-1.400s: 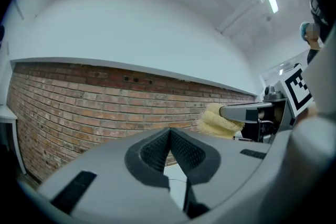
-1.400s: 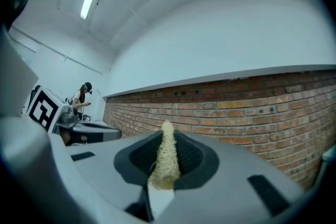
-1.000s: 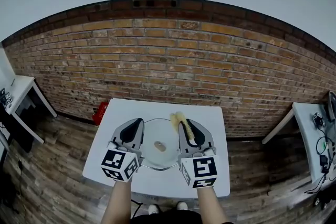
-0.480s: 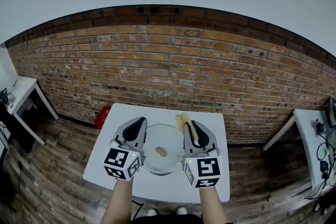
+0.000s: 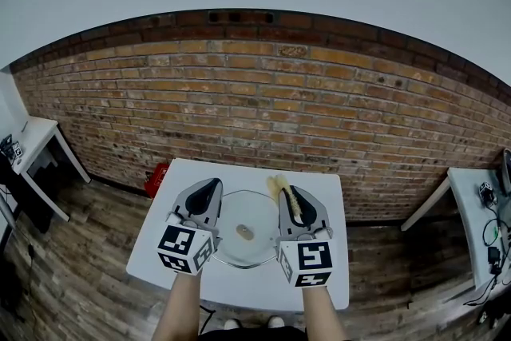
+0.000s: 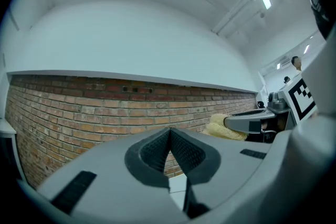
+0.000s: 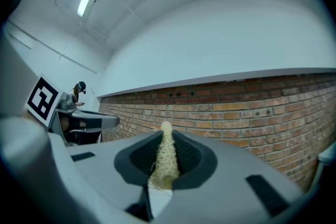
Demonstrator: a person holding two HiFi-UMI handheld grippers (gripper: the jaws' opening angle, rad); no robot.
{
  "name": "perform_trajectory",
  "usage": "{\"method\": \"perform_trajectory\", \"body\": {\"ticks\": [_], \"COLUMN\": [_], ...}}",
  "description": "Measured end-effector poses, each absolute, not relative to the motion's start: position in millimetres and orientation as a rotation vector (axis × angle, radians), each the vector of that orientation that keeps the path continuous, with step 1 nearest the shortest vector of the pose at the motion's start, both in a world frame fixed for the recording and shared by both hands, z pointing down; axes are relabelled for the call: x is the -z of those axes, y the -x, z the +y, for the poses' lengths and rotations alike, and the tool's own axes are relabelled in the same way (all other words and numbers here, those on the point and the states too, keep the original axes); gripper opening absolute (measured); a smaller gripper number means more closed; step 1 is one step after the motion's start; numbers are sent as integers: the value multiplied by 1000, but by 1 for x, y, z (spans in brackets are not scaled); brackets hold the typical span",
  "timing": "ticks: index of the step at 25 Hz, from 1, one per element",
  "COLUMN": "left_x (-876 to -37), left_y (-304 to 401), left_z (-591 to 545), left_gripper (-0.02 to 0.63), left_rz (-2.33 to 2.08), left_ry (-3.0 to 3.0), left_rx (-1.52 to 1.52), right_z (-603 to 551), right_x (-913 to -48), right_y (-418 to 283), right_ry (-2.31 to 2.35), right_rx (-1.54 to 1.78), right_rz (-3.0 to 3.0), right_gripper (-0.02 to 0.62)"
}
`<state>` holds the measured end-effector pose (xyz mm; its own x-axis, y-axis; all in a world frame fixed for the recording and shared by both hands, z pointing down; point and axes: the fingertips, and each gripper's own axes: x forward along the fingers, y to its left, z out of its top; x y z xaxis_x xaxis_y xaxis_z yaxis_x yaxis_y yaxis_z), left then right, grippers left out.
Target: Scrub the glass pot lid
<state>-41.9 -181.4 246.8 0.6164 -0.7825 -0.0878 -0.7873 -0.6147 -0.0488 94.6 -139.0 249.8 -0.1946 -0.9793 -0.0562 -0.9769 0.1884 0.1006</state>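
Observation:
The glass pot lid [image 5: 244, 238] lies flat on the white table [image 5: 239, 287], its brown knob [image 5: 244, 232] facing up. Left of the lid, my left gripper [image 5: 209, 188] is held above the table with its jaws shut and nothing between them [image 6: 169, 150]. Right of the lid, my right gripper [image 5: 289, 194] is shut on a yellow loofah scrubber [image 5: 279, 187], which pokes out past the fingertips. In the right gripper view the loofah scrubber [image 7: 165, 157] is pinched between the pads. Both grippers point at the brick wall, level with each other.
A brick wall [image 5: 255, 100] stands close behind the table. A red box [image 5: 153, 173] sits on the wooden floor at the table's far left corner. White side tables stand at the far left [image 5: 32, 141] and far right [image 5: 471, 196].
The view has shifted slightly down, and both grippers stay beside the lid. The right gripper has drifted a little right with the loofah. Neither grip has changed.

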Motion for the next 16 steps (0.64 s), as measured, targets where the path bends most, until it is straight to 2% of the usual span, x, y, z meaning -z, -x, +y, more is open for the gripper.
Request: {"method": "perform_trajectory", "body": {"ticks": [16], "left_x": [-250], "left_y": [42], "left_z": [-182], "left_gripper": [9], "left_rz": [1355], "left_ry": [2757], "left_rx": [-104], "right_z": [-139], "right_x": [-253], "right_y": [-98], "right_ry": [-1981], "right_rx": [181], "right_rz": [-2396], "right_gripper": [55]}}
